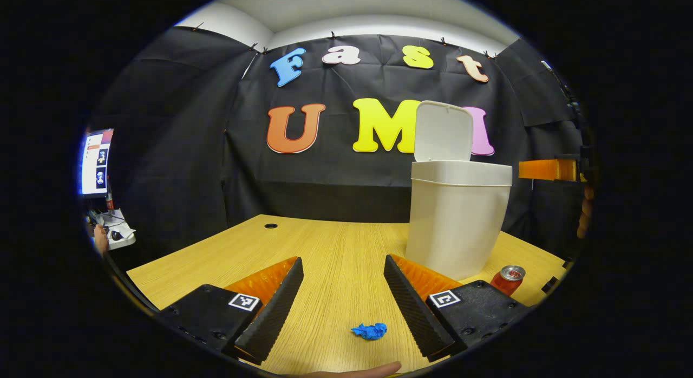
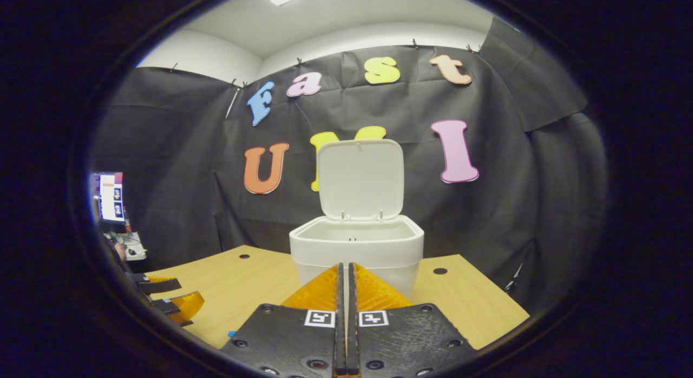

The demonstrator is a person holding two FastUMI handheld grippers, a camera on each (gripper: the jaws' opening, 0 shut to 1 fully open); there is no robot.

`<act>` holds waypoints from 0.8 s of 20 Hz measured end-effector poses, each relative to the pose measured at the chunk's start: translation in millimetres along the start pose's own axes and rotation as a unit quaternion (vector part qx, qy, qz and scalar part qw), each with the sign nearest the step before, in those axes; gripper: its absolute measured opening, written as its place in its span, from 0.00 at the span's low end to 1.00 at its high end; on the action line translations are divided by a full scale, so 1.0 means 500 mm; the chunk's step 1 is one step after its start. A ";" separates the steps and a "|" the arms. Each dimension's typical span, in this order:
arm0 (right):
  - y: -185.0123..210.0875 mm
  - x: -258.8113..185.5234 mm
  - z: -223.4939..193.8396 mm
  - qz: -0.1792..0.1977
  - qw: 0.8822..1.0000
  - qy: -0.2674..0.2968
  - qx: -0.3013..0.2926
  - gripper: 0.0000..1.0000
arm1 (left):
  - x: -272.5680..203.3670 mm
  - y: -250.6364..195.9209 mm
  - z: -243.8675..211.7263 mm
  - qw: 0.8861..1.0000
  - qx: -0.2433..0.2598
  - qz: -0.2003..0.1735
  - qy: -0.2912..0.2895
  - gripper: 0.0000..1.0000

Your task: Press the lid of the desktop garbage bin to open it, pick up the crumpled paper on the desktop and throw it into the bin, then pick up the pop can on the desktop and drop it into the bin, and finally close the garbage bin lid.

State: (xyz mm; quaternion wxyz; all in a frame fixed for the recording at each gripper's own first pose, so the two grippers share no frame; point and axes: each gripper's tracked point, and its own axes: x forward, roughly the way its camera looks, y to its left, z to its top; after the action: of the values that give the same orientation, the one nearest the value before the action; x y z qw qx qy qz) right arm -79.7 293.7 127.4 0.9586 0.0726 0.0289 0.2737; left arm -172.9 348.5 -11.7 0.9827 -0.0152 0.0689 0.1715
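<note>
The bin (image 1: 457,221) stands right of centre in the left gripper view with its lid (image 1: 443,131) already raised upright, so the step in hand looks to be the crumpled paper (image 1: 370,331), a small blue wad lying on the wooden surface (image 1: 335,248) at the lower middle of that frame. The left hand-held gripper (image 1: 344,297) is spread wide, its fingers to either side of the wad and a little beyond it. To do this well, it should probably draw back slightly, drop until both fingers flank the wad, then close gently. The pop can (image 1: 508,279) lies at lower right, near the bin's base. In the right gripper view the right hand-held gripper (image 2: 344,297) is closed on nothing, pointing at the open bin from the bottom centre
</note>
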 end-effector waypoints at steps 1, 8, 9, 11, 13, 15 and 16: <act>-0.002 -0.011 -0.004 -0.001 1.000 0.001 -0.002 0.01 | -0.003 0.002 0.003 1.000 0.002 0.000 -0.003 0.98; 0.010 -0.074 -0.056 0.028 1.000 0.006 0.006 0.62 | -0.010 0.019 -0.027 0.999 -0.042 -0.015 0.027 0.97; 0.007 -0.081 -0.060 0.026 1.000 0.004 0.003 0.75 | -0.011 0.021 -0.036 0.998 -0.043 -0.014 0.035 0.95; 0.000 -0.097 -0.072 0.020 1.000 -0.001 0.000 0.92 | -0.013 0.023 -0.059 0.998 -0.036 -0.014 0.043 0.94; -0.007 -0.115 -0.082 0.021 1.000 -0.005 -0.002 0.98 | -0.015 0.011 -0.072 0.999 -0.021 -0.024 0.040 0.94; -0.018 -0.133 -0.089 0.018 1.000 -0.014 0.000 0.98 | -0.019 -0.012 -0.084 0.998 -0.006 -0.044 0.034 0.94; -0.025 -0.148 -0.096 0.018 1.000 -0.018 0.002 0.98 | -0.021 -0.022 -0.093 0.998 0.002 -0.052 0.032 0.94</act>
State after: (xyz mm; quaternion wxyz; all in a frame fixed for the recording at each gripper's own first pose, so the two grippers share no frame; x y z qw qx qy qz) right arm -140.5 250.3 79.3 0.9537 0.0797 0.0104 0.2899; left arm -185.0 332.0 -56.2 0.9875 -0.0223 0.1003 0.1193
